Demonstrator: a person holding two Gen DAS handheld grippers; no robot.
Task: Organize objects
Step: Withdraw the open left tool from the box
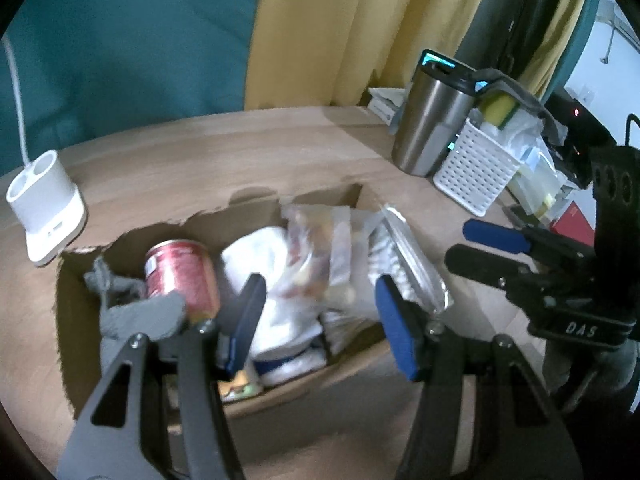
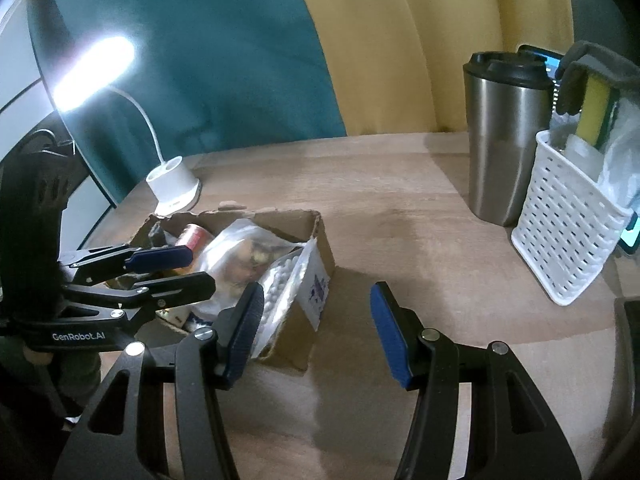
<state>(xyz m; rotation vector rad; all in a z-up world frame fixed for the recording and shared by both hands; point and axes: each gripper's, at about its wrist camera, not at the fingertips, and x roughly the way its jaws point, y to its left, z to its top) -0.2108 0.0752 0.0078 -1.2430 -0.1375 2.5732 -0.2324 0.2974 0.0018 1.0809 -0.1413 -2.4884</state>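
clear snack bag (image 1: 320, 252) upright in the cardboard box (image 1: 80, 280) on the bench (image 1: 240, 148), dead ahead of left gripper (image 1: 320, 320), jaws wide, empty. right gripper (image 2: 316, 328) off beside the box, also wide, farther.

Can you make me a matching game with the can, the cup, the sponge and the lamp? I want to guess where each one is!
Things:
1. red can
2. steel cup
3. yellow sponge
4. white lamp

Places:
A. sticking up out of the white basket
B. inside the cardboard box
C. on the table behind the box
D. standing on the table beside the basket

Pairs: 1-B, 2-D, 3-A, 4-C
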